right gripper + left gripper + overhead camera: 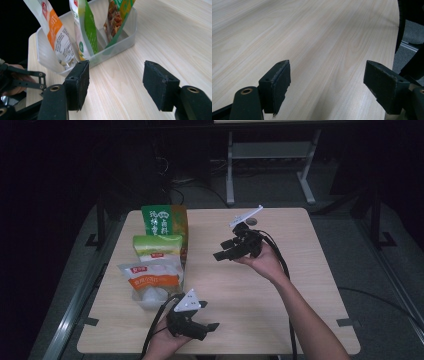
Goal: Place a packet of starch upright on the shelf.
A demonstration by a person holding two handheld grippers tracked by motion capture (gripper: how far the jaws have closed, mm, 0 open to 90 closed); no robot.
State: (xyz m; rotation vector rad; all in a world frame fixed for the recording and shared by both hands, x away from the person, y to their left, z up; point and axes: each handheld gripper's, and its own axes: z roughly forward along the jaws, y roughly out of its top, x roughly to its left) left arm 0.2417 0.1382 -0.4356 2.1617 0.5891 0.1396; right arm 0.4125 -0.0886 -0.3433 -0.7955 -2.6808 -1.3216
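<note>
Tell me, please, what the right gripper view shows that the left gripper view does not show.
The right gripper view has a clear plastic bin with three food bags standing in it: an orange and white bag, a green and white bag and a dark green bag. At its left edge part of the left gripper appears too. The left gripper view has a strip of grey floor beyond the table's edge. Both share the light wooden table and a pair of black jaws standing apart with nothing between them.
</note>
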